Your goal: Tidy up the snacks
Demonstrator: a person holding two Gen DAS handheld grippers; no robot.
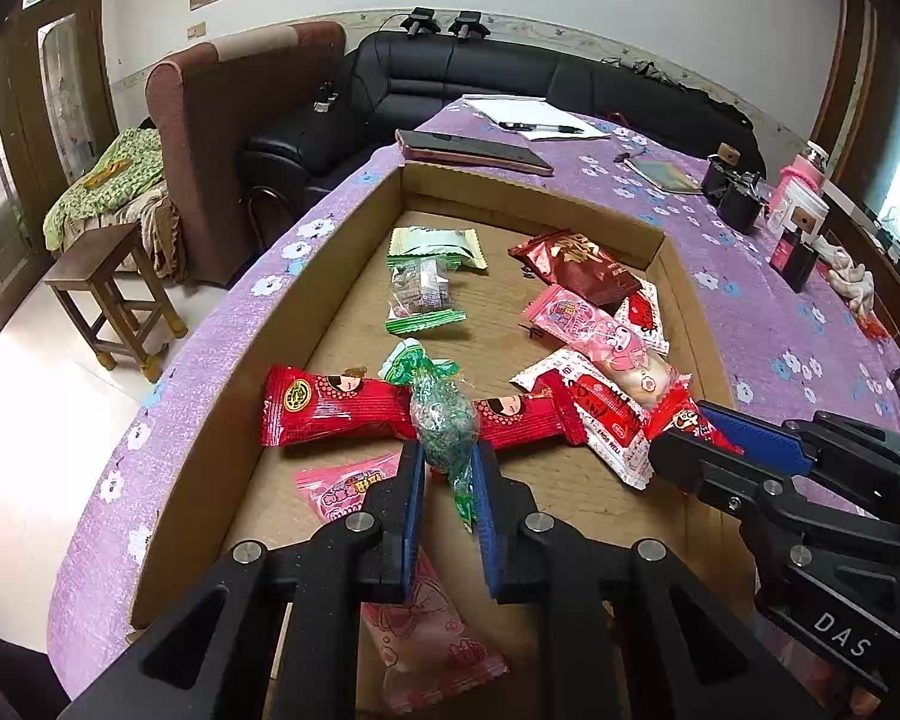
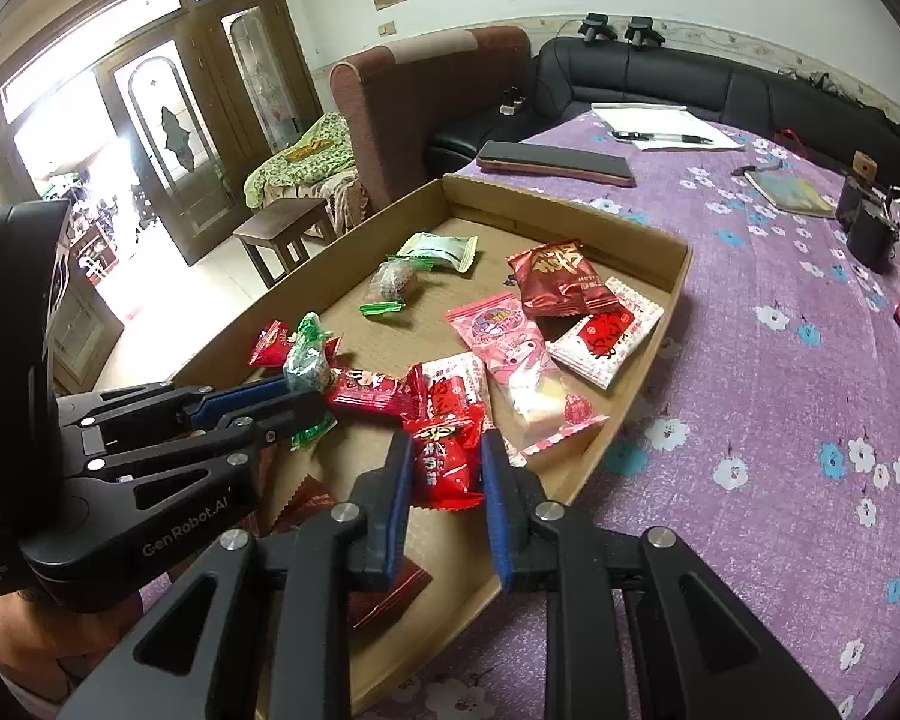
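Standing upright in the left gripper (image 1: 445,468), green candy (image 1: 444,420).

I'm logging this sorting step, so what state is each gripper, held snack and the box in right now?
left gripper: shut on green candy
green candy: held, above long red snack
right gripper: shut on red candy
red candy: held
cardboard box: open-topped, holding snacks

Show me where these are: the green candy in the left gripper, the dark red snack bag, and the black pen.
green candy (image 1: 444,420), left wrist view, on its round wrapped middle.
dark red snack bag (image 2: 561,279), right wrist view, on the bag's front.
black pen (image 1: 540,128), left wrist view, on its barrel.
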